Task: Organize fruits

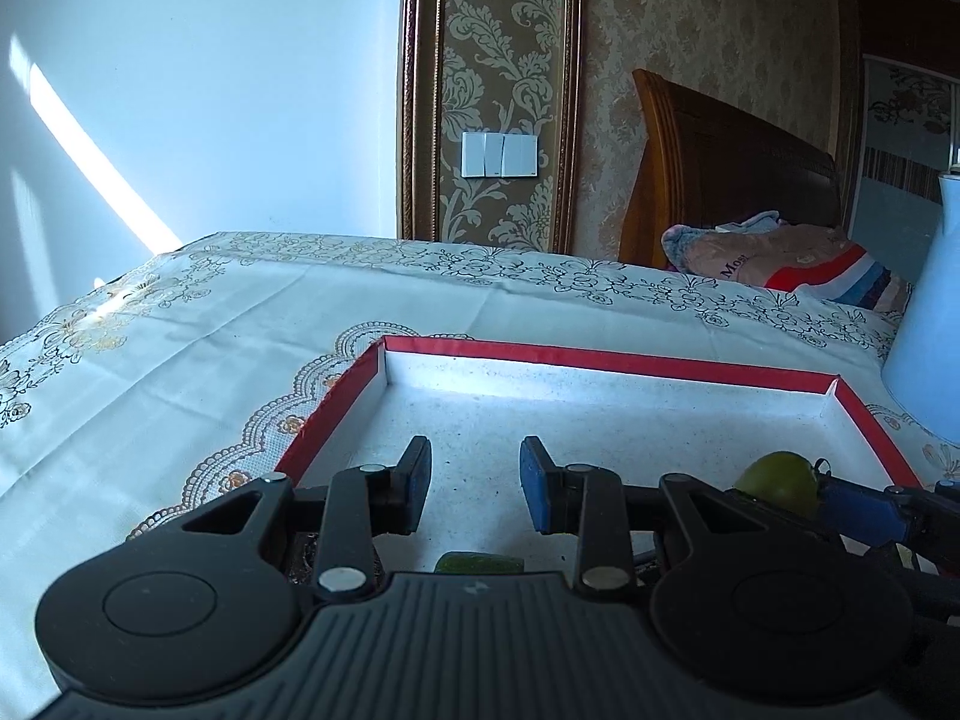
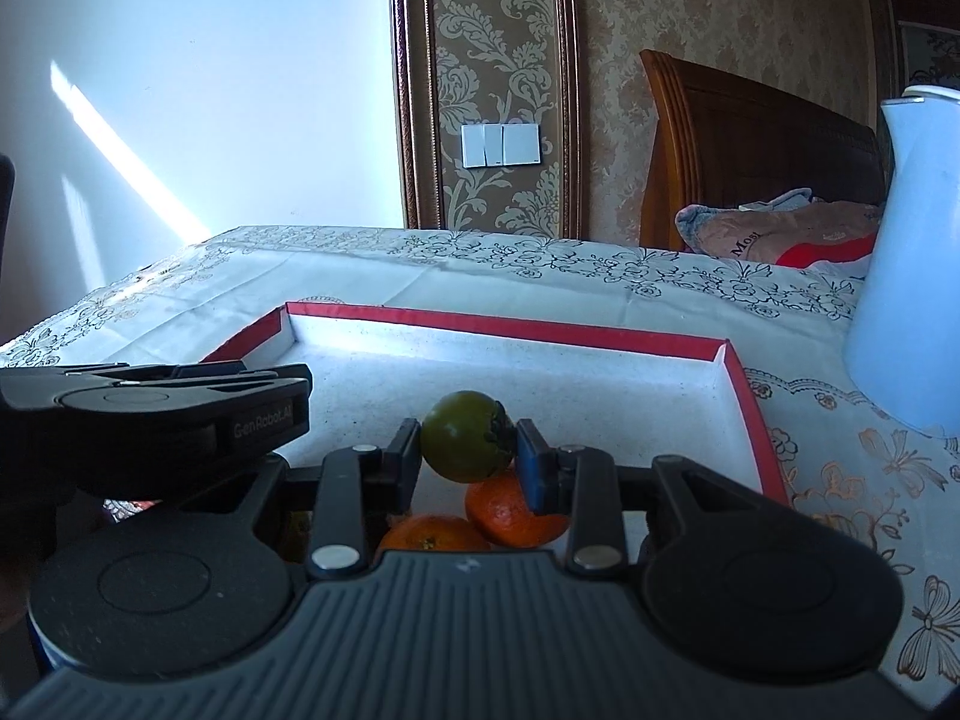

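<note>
A shallow red-rimmed white tray (image 1: pixel 600 360) (image 2: pixel 510 327) lies on the tablecloth. My right gripper (image 2: pixel 468 450) is shut on a green round fruit (image 2: pixel 462 435) and holds it over the tray's near part, above two oranges (image 2: pixel 510 513) (image 2: pixel 429 534). In the left wrist view the same green fruit (image 1: pixel 780 480) shows at the right, held by the right gripper's blue fingers (image 1: pixel 858 504). My left gripper (image 1: pixel 474 480) is open and empty over the tray. A green piece of fruit (image 1: pixel 480 564) shows just below its fingers, mostly hidden.
A tall pale blue jug (image 2: pixel 912 264) (image 1: pixel 930 324) stands right of the tray. The patterned white tablecloth (image 1: pixel 180 348) extends left and back. A wooden bed headboard (image 1: pixel 720 168) and pillows lie beyond the table. The left gripper's body (image 2: pixel 150 414) is at left.
</note>
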`<state>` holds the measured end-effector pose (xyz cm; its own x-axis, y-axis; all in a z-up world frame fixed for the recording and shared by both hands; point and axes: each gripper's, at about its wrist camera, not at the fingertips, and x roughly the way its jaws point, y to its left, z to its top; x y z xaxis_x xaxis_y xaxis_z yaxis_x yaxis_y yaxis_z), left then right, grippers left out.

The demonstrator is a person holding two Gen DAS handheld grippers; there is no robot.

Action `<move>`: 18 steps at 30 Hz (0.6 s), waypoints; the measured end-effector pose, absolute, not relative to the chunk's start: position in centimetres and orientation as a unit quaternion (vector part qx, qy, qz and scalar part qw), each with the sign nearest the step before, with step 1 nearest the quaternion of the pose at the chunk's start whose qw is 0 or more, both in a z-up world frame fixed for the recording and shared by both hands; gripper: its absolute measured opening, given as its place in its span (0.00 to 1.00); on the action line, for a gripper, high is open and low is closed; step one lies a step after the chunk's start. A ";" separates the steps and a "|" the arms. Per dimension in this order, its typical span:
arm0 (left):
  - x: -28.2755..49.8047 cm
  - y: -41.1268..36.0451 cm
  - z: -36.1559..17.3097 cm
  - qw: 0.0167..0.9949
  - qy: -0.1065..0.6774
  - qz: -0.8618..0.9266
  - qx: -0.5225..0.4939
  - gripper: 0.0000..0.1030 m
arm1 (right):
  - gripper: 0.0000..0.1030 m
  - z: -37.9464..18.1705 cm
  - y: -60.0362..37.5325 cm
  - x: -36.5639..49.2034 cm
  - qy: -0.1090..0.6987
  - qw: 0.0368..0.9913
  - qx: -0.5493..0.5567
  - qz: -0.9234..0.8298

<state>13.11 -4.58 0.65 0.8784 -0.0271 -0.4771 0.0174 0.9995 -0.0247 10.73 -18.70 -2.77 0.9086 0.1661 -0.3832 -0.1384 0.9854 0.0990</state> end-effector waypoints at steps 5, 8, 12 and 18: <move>13.9 -4.5 -0.1 0.965 0.263 -0.014 -0.012 0.31 | 0.31 -3.0 -18.8 10.7 0.193 0.978 0.039 0.071; 14.2 -4.4 -0.5 0.962 0.271 -0.013 -0.014 0.31 | 0.31 -3.1 -18.7 10.6 0.192 0.978 0.040 0.071; 14.2 -4.3 -0.7 0.963 0.271 -0.009 -0.013 0.31 | 0.31 -3.2 -18.5 10.6 0.190 0.978 0.041 0.073; 14.0 -4.3 -0.7 0.965 0.262 -0.005 -0.005 0.31 | 0.31 -3.2 -18.7 10.6 0.187 0.978 0.044 0.075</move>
<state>14.02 -4.34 -0.66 0.8632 -0.0116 -0.5048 0.0061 0.9999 -0.0127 10.63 -18.65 -3.23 0.9186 0.1636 -0.3597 -0.1308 0.9848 0.1141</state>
